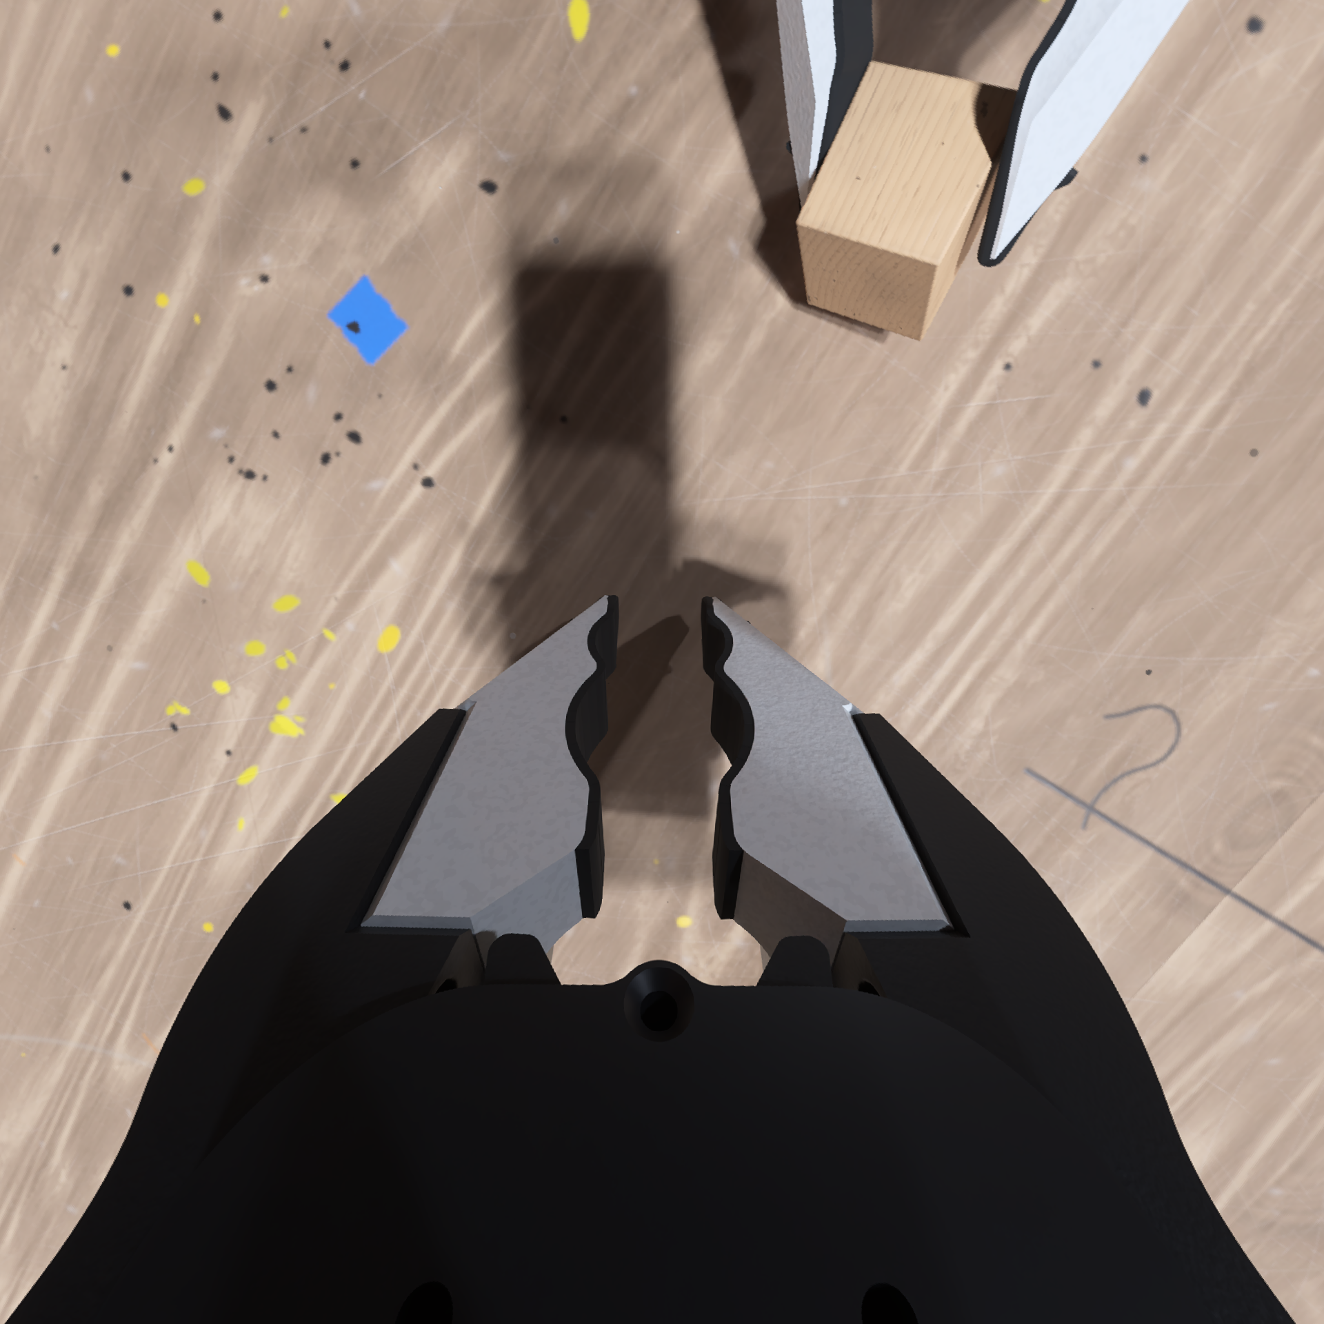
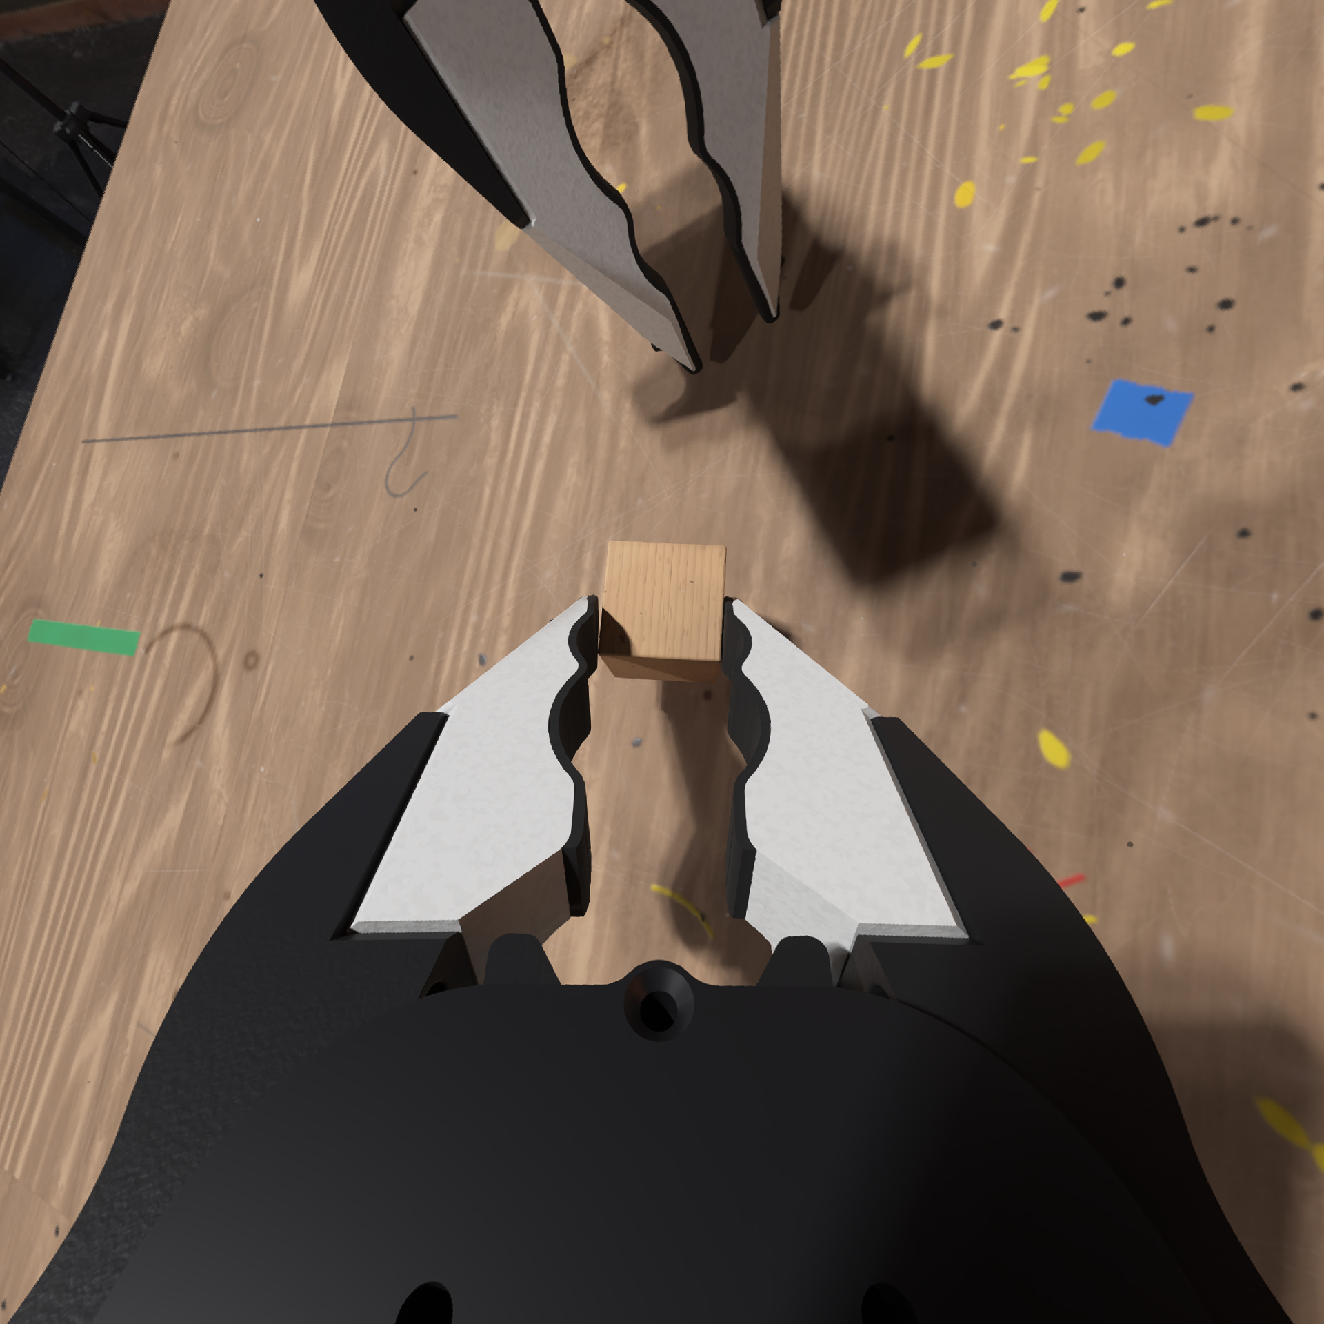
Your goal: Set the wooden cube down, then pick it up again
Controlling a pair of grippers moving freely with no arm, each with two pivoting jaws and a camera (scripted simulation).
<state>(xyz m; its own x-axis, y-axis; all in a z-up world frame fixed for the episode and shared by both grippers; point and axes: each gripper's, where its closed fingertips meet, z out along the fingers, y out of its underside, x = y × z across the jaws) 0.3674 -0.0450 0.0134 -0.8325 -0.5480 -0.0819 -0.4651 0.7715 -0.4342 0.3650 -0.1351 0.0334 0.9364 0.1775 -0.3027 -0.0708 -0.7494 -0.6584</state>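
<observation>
The wooden cube [image 2: 663, 609] sits between the fingertips of my right gripper [image 2: 663, 623], whose pads touch both of its sides. It is at or just above the tabletop; I cannot tell which. In the left wrist view the cube [image 1: 888, 200] is at the upper right, flanked by the right gripper's white fingers [image 1: 809, 107]. My left gripper [image 1: 660, 605] hangs over bare table short of the cube, jaws a narrow gap apart and empty. It also shows in the right wrist view [image 2: 731, 342], beyond the cube, pointing down.
The wooden table [image 2: 286, 322] carries yellow and black paint specks, a blue patch [image 1: 367, 319], a green tape strip [image 2: 84, 637] and a pencil line [image 2: 272, 428]. The table's edge runs down the left of the right wrist view, with dark floor and a stand [image 2: 72, 129] beyond it.
</observation>
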